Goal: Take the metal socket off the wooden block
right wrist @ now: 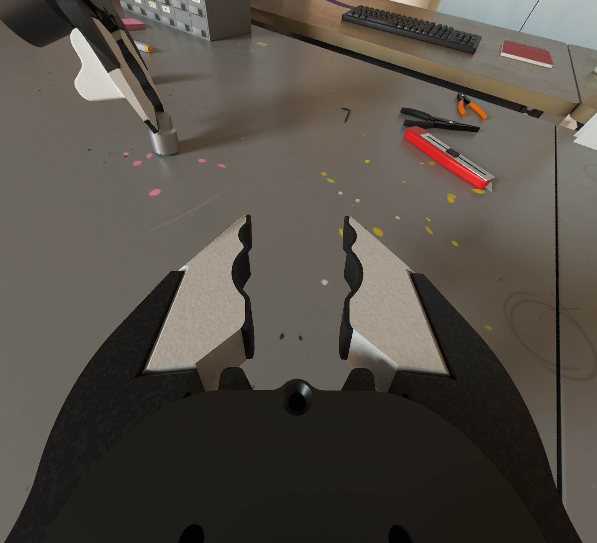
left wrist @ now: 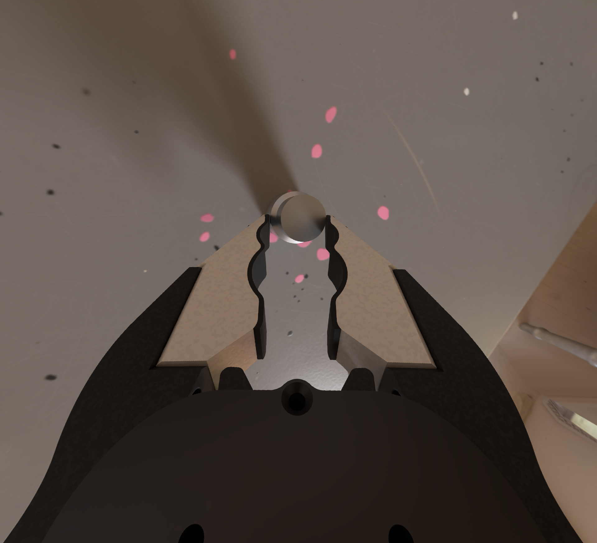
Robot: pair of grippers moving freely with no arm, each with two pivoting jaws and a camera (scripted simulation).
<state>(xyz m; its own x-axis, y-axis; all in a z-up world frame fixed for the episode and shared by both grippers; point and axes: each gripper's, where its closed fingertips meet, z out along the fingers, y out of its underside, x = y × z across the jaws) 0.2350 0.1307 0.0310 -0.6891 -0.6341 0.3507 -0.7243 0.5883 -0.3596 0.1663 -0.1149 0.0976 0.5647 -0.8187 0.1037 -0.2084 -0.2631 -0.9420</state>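
A: Where is the metal socket (right wrist: 164, 136)?

B: Standing upright on the grey table (right wrist: 290, 152), among pink paint spots, its long axis vertical. No wooden block shows under it in either view.

A: And the tongs?

B: The left gripper (left wrist: 296, 220) comes down from above and clasps the socket's narrower top section between its fingertips (right wrist: 151, 125); the wider base touches the table. The right gripper (right wrist: 296, 216) hangs spread, holding nothing, well apart from the socket (which lies ahead and to its left).

A: So what matters next?

B: I judge the left one must part sideways and rise along that vertical axis, or the socket may tip.
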